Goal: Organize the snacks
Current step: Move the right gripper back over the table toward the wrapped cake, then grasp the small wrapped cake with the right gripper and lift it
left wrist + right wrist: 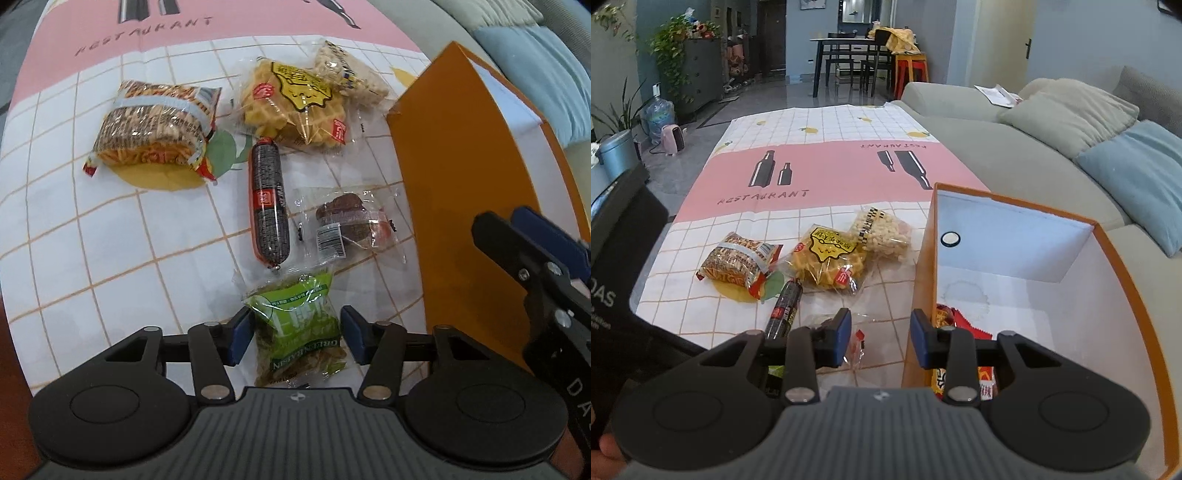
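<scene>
The green raisin packet lies near on the worktop, between the pads of my left tool, which is open. I should close gently at its middle, then carry it right into the orange box. My right tool hangs open, empty, over the box's near left wall.

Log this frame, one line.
left hand-held gripper: open around raisin pack | right hand-held gripper: open, empty | box: red snack inside
</scene>
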`<state>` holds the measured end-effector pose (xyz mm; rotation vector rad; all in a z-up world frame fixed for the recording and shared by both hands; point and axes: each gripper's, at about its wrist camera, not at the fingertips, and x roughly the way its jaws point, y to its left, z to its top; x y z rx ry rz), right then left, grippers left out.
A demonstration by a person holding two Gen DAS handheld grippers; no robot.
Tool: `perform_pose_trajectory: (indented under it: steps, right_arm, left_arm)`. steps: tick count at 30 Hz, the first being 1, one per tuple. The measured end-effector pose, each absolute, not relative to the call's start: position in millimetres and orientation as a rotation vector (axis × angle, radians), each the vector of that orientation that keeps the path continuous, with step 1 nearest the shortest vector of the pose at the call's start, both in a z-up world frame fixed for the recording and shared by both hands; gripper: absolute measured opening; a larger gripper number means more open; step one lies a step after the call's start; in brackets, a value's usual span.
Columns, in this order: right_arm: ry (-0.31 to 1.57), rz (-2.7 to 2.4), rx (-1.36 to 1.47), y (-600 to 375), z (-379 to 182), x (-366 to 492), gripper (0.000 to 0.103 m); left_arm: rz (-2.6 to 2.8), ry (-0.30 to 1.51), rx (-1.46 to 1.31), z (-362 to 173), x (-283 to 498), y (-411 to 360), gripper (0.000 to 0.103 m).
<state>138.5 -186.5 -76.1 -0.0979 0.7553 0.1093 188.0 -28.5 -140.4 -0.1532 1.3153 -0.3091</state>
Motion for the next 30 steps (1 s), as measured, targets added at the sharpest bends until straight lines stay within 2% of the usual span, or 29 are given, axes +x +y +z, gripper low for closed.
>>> perform_pose_trajectory:
  steps: [2, 5, 13, 15, 25, 26, 27, 30]
  right_arm:
    - [0.756, 0.124, -0.112, -183.8, -77.5, 139.8, 0.034]
    - [0.758, 0.154, -0.131, -179.1, -79.1, 141.3, 0.034]
    - [0.782, 0.25, -0.279, -153.6, -89.0, 145.9, 0.045]
    - [0.817, 0.271, -0.314, -145.4, -95.3, 150.5, 0.052]
    - [0.945, 0.297, -0.519, -105.6, -136.0, 181.0, 0.053]
    - [0.965, 0.298, -0.512, -104.6, -139.0, 184.2, 0.054]
    - [0.974, 0.295, -0.508, -104.1, -140.4, 186.0, 0.062]
    - [1.002, 0.274, -0.507, -102.7, -147.3, 190.6, 0.067]
  left_arm:
    - [-0.317, 1.317, -0.142, -139.8, 187.8, -29.1, 0.047]
    - [-0.319, 1.319, -0.147, -137.4, 187.4, -23.2, 0.042]
    - [-0.277, 1.275, -0.121, -113.8, 180.9, 12.3, 0.041]
    - [-0.25, 1.263, -0.114, -110.2, 182.7, 20.8, 0.042]
    - [-0.211, 1.246, -0.125, -112.9, 190.7, 35.5, 0.042]
    - [-0.211, 1.248, -0.128, -114.4, 191.0, 35.5, 0.042]
    - [-0.211, 1.25, -0.134, -115.8, 191.1, 36.0, 0.042]
    - [-0.206, 1.258, -0.164, -117.4, 192.8, 40.6, 0.042]
